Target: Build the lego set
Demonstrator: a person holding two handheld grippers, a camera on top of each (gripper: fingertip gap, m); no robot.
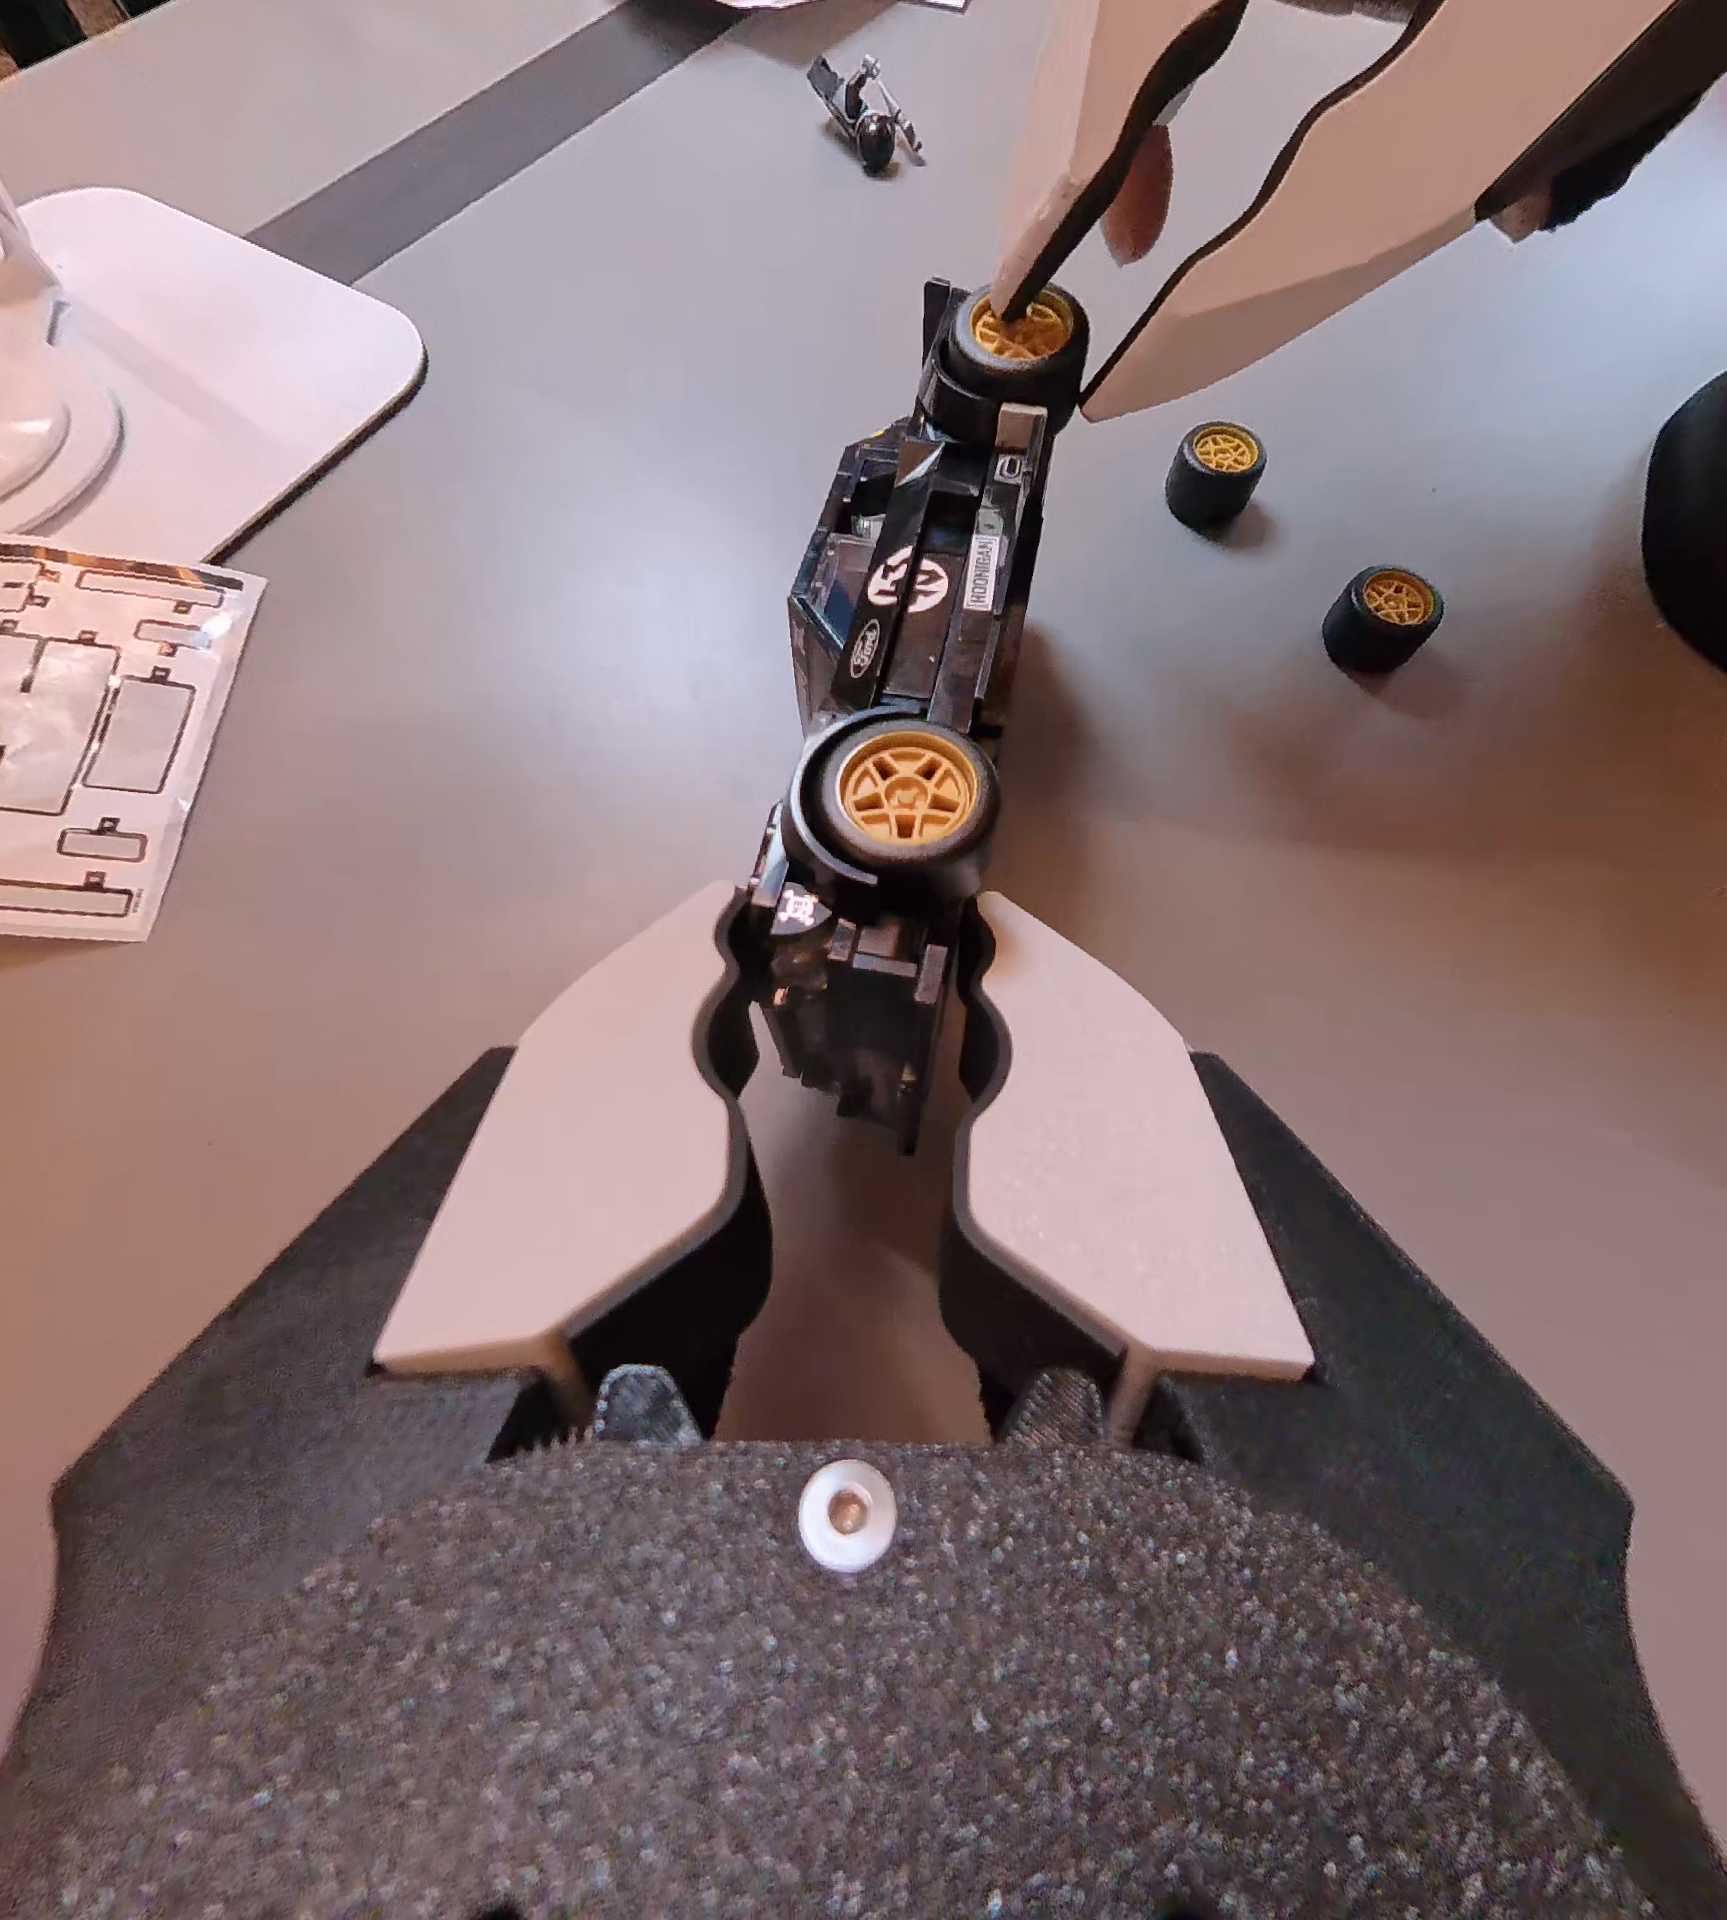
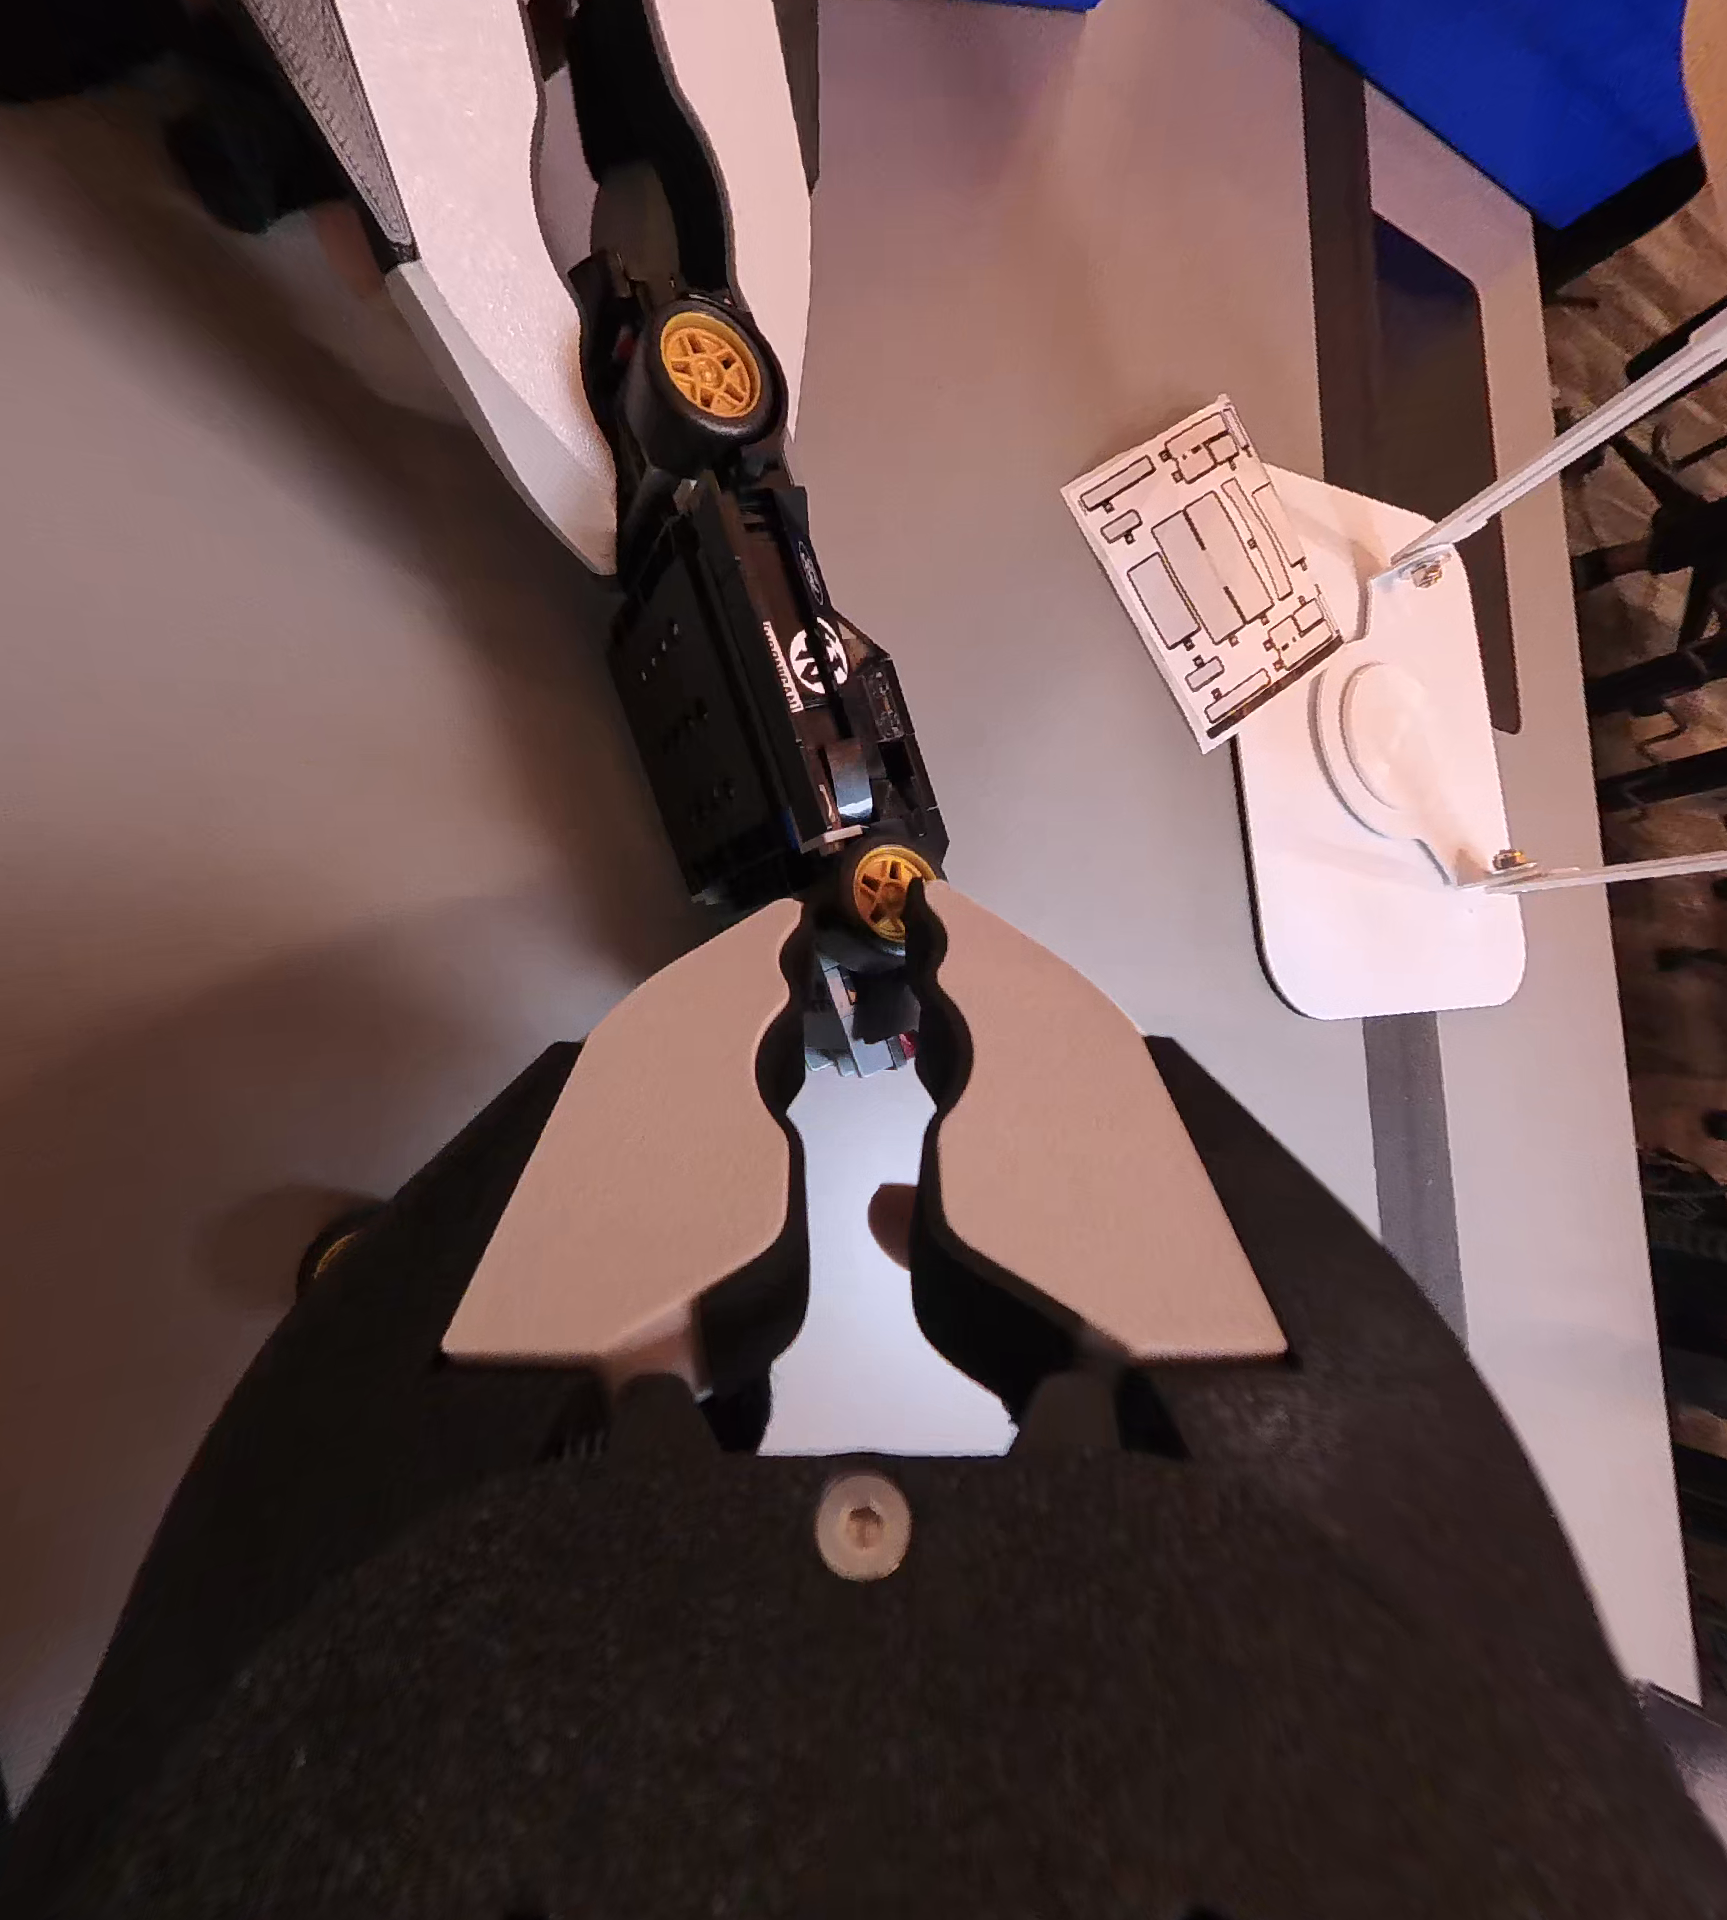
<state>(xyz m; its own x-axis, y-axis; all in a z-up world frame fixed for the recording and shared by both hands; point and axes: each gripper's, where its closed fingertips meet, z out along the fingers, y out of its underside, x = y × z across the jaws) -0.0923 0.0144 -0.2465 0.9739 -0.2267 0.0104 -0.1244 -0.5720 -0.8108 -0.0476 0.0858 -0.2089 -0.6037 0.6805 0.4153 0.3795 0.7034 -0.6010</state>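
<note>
L gripper point(image 1: 854, 935) clamped on nose of black lego car point(image 1: 926, 582), lying on its side on table. R gripper point(image 2: 864, 914) jaws apart, one tip pressing gold-rim wheel point(image 2: 883, 886). Push square along axle; 2 spare wheels point(image 1: 1214, 465) nearby.

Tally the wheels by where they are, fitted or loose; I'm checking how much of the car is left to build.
Wheels fitted on the black car: 2
Loose wheels on the table: 2
Total: 4
</note>
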